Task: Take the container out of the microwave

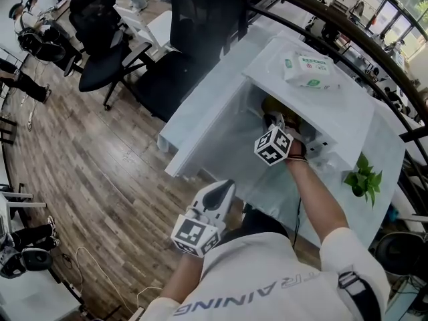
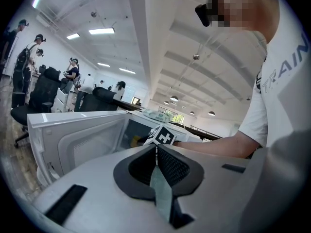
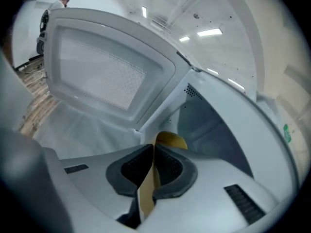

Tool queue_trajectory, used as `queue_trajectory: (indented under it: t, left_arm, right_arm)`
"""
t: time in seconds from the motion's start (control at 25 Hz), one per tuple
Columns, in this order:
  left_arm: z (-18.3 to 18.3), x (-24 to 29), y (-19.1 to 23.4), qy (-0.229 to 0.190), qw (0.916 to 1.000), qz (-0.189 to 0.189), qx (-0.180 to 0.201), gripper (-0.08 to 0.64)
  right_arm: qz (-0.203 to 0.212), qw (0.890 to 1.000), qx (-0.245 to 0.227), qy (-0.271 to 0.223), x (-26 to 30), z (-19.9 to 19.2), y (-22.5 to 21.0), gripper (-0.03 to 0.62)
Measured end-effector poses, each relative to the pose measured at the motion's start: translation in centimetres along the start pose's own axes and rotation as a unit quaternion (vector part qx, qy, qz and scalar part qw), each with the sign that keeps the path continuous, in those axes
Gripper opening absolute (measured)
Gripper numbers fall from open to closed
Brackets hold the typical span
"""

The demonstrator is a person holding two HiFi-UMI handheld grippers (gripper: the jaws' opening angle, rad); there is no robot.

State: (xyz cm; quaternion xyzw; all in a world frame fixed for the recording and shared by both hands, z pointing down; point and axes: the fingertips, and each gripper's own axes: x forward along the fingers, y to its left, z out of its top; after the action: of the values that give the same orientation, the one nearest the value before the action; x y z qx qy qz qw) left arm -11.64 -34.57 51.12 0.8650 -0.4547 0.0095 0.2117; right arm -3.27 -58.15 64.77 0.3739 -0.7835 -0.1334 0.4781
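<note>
The white microwave [image 1: 319,110] stands with its door [image 1: 212,127] swung open toward me. My right gripper [image 1: 281,122] reaches into the cavity, its marker cube [image 1: 273,146] just outside. In the right gripper view its jaws [image 3: 153,169] are shut on the thin rim of a yellow container [image 3: 171,140], which shows past the pads against the cavity floor. The container [image 1: 270,103] is a dark yellow patch inside the opening in the head view. My left gripper [image 1: 226,186] hangs low near my body, away from the microwave, shut with nothing held [image 2: 156,149].
A pack of wipes [image 1: 306,70] lies on top of the microwave. A small green plant [image 1: 363,177] stands to its right on the white table. Black office chairs [image 1: 110,52] and wooden floor lie to the left. Several people stand in the background [image 2: 29,67].
</note>
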Motion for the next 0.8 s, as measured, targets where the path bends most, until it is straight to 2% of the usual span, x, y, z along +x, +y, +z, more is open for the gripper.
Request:
queue_trajectory:
  t: [0.28,0.8]
  left_arm:
    - [-0.3,-2.1,-1.2,-0.002,1.0000,-0.001,0.004,0.037]
    - [-0.4,-6.6,-3.2,-0.007,0.9997,0.003,0.022,0.037]
  right_arm:
    - [0.009,0.999,-0.011,-0.035,-5.2,2.3,2.6,0.034]
    - [0.017,0.998,-0.011,-0.063,-15.9,4.1,6.4,0.035]
